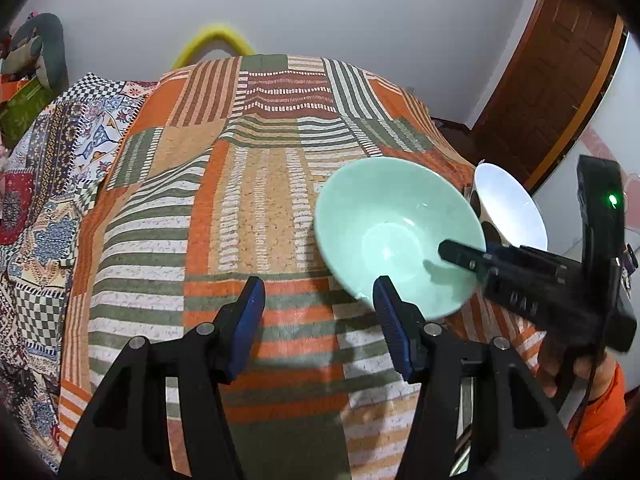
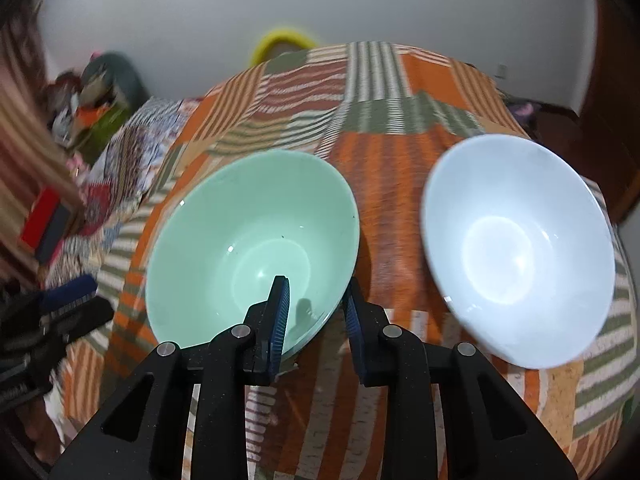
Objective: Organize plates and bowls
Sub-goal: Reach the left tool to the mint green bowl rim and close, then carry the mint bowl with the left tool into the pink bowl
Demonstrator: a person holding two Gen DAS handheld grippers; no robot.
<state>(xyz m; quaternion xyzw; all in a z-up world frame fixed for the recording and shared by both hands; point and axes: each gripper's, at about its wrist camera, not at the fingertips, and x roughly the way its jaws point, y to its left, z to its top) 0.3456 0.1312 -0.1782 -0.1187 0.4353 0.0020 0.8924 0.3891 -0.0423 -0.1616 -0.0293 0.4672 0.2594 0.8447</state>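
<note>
Right wrist view: our right claw point(image 2: 316, 312) straddles the green bowl's point(image 2: 248, 240) near rim, not visibly clamped (white bowl point(image 2: 520, 248) beside it, at the bed's point(image 2: 384, 184) right edge). Left claw point(image 1: 320, 300) open, empty. We'd pinch firmly before lifting.

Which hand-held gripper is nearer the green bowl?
Right. The right hand-held gripper straddles the near rim of the green bowl, one finger inside and one outside. The left hand-held gripper stands open beside the bowl, its right finger at the rim.
</note>
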